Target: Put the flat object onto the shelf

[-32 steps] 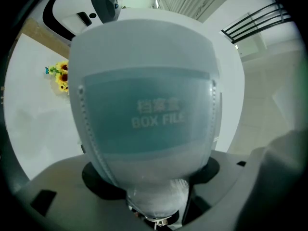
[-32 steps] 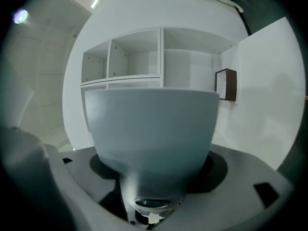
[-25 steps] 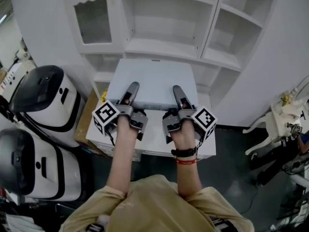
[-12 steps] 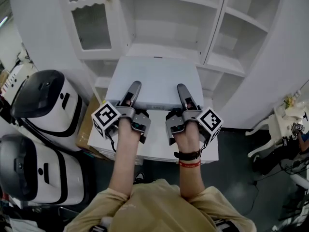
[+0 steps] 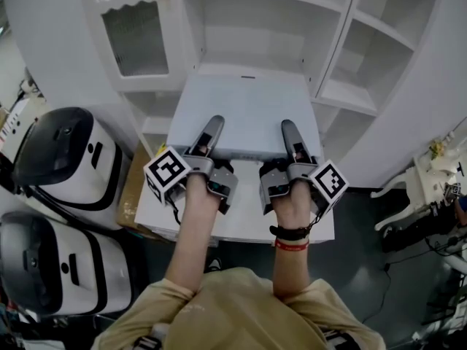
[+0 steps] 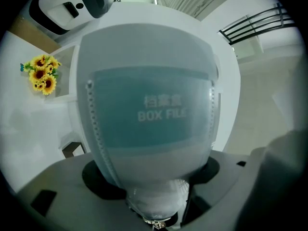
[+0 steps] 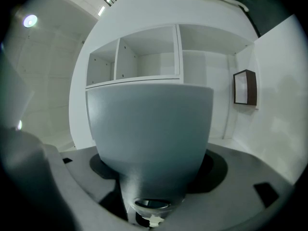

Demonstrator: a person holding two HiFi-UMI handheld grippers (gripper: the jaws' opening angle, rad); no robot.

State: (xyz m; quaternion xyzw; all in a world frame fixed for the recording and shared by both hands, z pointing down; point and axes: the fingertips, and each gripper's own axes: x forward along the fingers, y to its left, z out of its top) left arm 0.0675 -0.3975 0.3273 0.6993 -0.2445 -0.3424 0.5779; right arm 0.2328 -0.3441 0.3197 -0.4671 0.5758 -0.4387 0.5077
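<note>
Box file (image 5: 244,115), white and flat, is what I have in both grippers, held roughly level above the white bench (image 5: 237,221) in front of the white shelf unit (image 5: 252,28). Its far edge reaches the front lip of the unit's middle open compartment; I cannot tell from the head view whether it touches the board there.

My left gripper (image 5: 212,128) grips the near edge of the file on the left side, with one jaw lying flat on top of the lid. In the left gripper view the file fills the space between the jaws, a translucent panel printed "BOX FILE", and the jaws stand fairly wide, closed onto it. My right gripper (image 5: 290,131) has the near edge on the right side in the same way. In the right gripper view the file's plain grey face sits clamped between those jaws, with the shelf's open compartments showing above it.

Both forearms run straight out from the person's body, and black and red wristbands (image 5: 287,238) sit on the right wrist.

To the left of the bench stand two white and black machines (image 5: 62,152), one behind the other, with a cardboard box (image 5: 131,188) between them and the bench. The left gripper view shows a bunch of sunflowers (image 6: 41,74) off to the side; the right gripper view shows a small dark picture frame (image 7: 244,87) on the white wall beside the shelves.
</note>
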